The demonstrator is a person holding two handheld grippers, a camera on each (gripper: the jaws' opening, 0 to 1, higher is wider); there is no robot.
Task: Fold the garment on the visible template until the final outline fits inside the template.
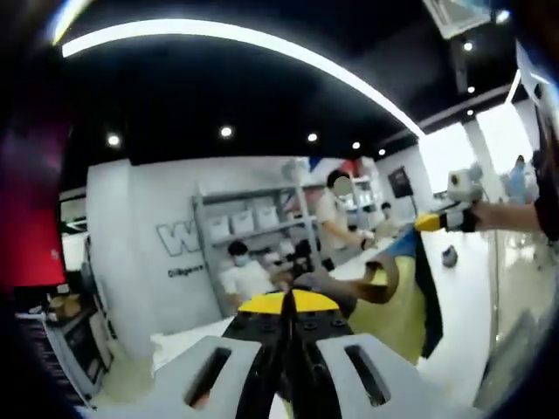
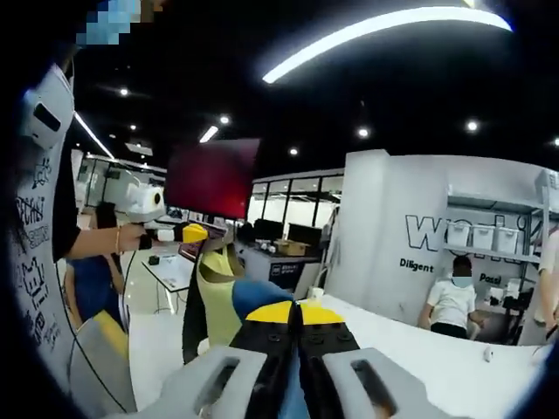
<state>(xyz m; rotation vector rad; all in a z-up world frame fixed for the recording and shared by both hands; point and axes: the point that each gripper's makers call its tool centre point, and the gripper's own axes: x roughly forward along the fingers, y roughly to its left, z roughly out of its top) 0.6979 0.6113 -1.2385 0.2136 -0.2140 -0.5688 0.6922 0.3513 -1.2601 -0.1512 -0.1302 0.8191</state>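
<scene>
Yellow-and-blue fabric garment point(image 1: 403, 301) held up between both tools

Left tool point(image 1: 286, 305) and right tool point(image 2: 294, 316) each sit clamped on it; right gripper view catches a dark red panel point(image 2: 212, 177).

The garment point(image 1: 403, 297) hung in the air between the two grippers, and its lower end ran out of sight behind the left gripper point(image 1: 287, 349) and past the bottom edge of the left gripper view. In the right gripper view the cloth's near end vanished between the closed jaws of the right gripper point(image 2: 294, 349), so how much was pinched could not be told. The lettering on the white wall point(image 2: 454, 236) was cut off by shelving point(image 1: 253, 227). The small items on the white table point(image 2: 437, 367) were too blurred to name.
</scene>
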